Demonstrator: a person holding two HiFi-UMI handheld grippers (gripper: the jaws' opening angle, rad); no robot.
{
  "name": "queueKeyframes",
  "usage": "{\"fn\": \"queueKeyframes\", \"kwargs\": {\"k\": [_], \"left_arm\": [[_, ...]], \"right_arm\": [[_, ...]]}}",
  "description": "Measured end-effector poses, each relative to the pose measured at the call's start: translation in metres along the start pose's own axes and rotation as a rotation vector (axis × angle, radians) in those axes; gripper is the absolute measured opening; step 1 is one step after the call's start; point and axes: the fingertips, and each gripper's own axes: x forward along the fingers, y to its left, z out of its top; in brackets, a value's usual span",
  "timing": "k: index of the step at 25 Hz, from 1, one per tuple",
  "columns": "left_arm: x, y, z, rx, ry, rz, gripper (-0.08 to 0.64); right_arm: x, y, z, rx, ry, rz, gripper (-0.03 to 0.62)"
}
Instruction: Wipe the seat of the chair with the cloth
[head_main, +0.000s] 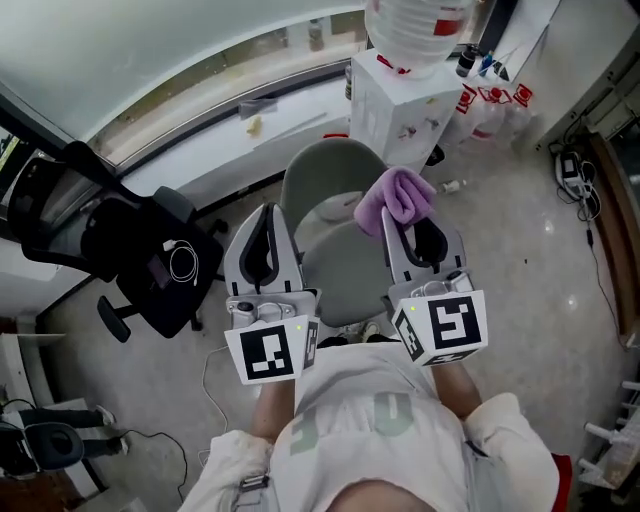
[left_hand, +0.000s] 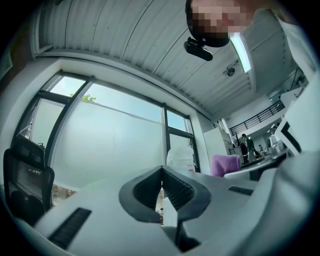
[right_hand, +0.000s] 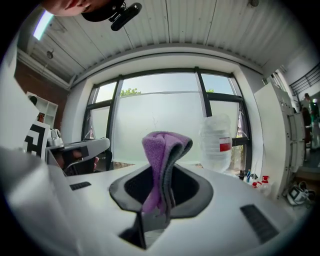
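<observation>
Right gripper (head_main: 408, 222): jaws clamped on a purple cloth (head_main: 397, 196); in the right gripper view (right_hand: 162, 172) the cloth (right_hand: 163, 146) stands folded between the jaw pads, with its bunched upper end projecting beyond the tips and its lower end hanging down into the jaw opening.

Left gripper (head_main: 268, 212): jaws together at the tips, nothing between them; the left gripper view (left_hand: 161, 171) shows the ribbed pads meeting, with only a narrow slot behind the tips.

Both grippers are held side by side, apart from each other; in the head view the grey chair (head_main: 340, 265) lies beyond and between them, its seat showing between the two bodies and its backrest past the tips; the cloth overlaps the right edge of the chair; contact between cloth and chair cannot be determined.

Left of the left gripper: a black office chair (head_main: 150, 255). Ahead of the right gripper: a large water bottle (right_hand: 218, 142).
</observation>
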Motion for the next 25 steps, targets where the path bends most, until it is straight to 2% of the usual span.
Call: {"fn": "queueKeyframes", "kwargs": {"k": [7, 25], "left_arm": [[-0.001, -0.008, 0.008, -0.001, -0.026, -0.035, 0.012], [-0.004, 0.006, 0.016, -0.025, -0.053, -0.042, 0.012]], "right_arm": [[-0.01, 0.008, 0.013, -0.036, -0.04, 0.0, 0.092], [-0.011, 0.013, 0.009, -0.05, -0.01, -0.022, 0.092]]}}
